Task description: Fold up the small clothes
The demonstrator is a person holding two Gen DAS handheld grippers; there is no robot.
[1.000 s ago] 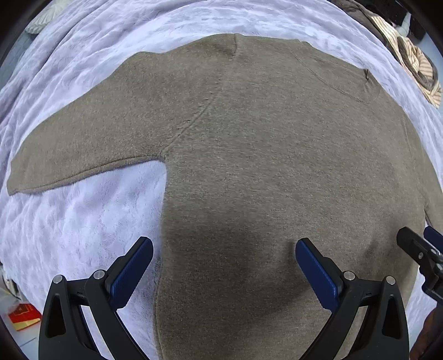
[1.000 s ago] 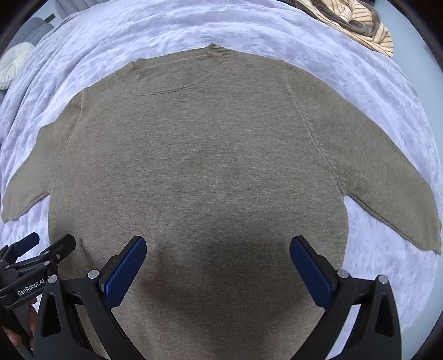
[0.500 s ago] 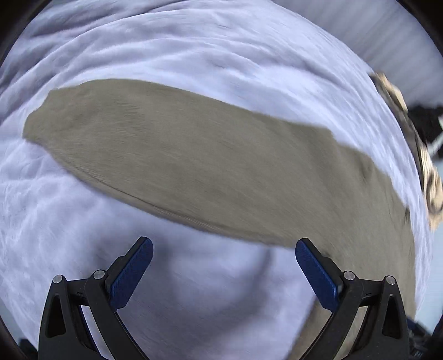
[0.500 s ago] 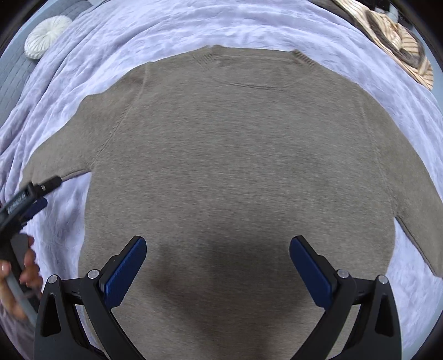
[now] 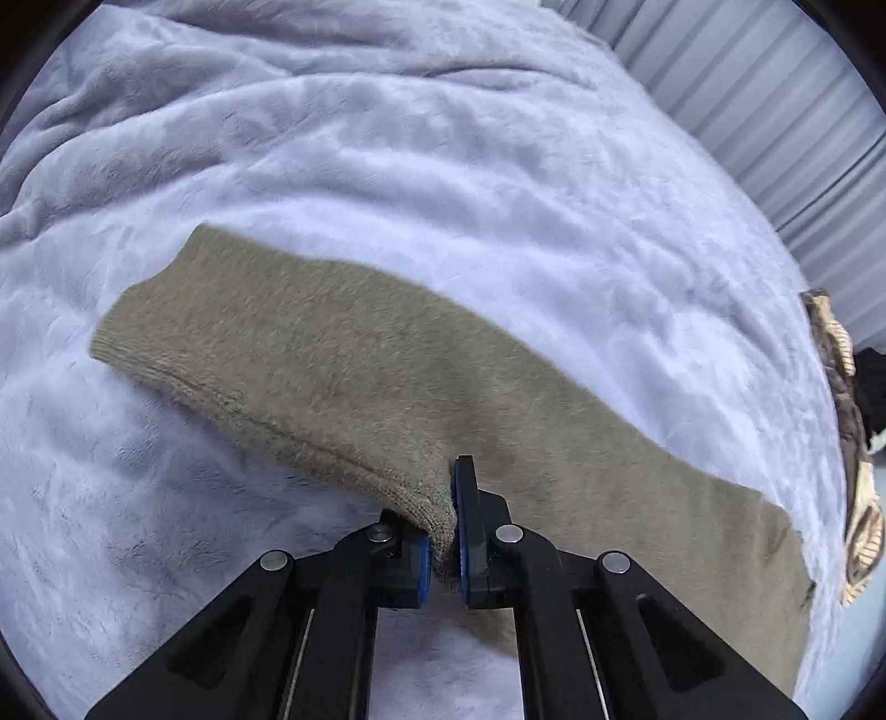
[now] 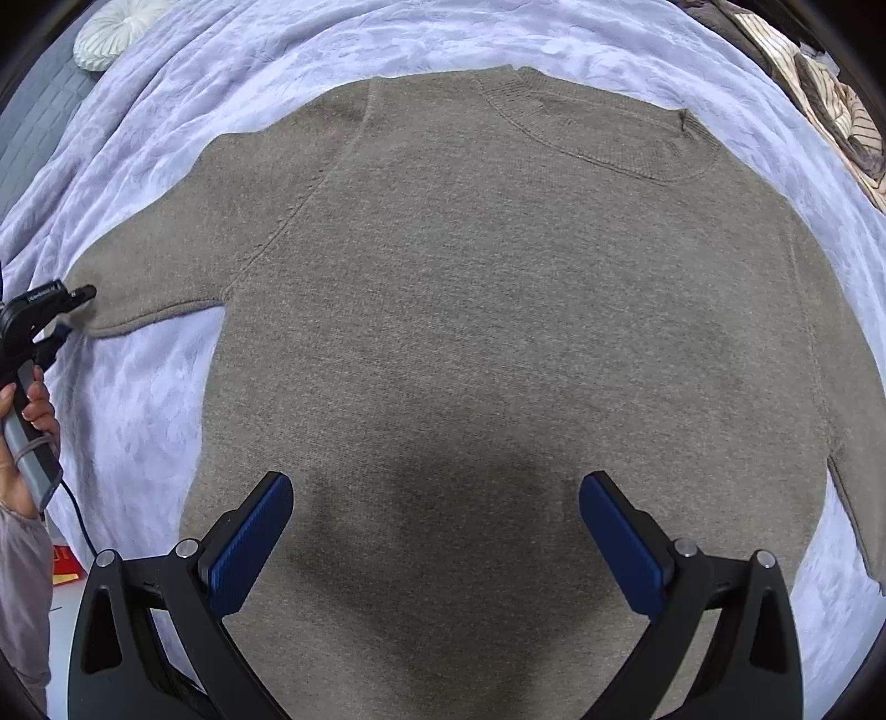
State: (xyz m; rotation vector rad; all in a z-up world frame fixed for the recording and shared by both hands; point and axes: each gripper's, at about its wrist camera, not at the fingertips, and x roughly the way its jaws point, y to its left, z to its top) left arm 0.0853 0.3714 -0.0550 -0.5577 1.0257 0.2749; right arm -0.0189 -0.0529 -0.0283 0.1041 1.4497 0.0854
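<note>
A taupe knit sweater (image 6: 498, 288) lies flat, front up, on a lavender plush blanket (image 6: 232, 77). Its left sleeve (image 5: 310, 365) stretches out to the side in the left wrist view. My left gripper (image 5: 443, 531) is shut on the lower edge of that sleeve, near the cuff end; it also shows at the sleeve tip in the right wrist view (image 6: 66, 310). My right gripper (image 6: 434, 531) is open and empty, hovering over the sweater's lower body. The sweater's right sleeve (image 6: 853, 498) runs off the right edge.
A pile of striped brown and cream clothes (image 6: 830, 94) lies at the far right of the blanket, also seen in the left wrist view (image 5: 847, 443). A white round cushion (image 6: 111, 30) sits far left. A red packet (image 6: 69, 570) lies on the floor at left.
My left gripper swung left from the sweater's body to the left sleeve and closed on its edge. My right gripper shifted left over the body and stayed open.
</note>
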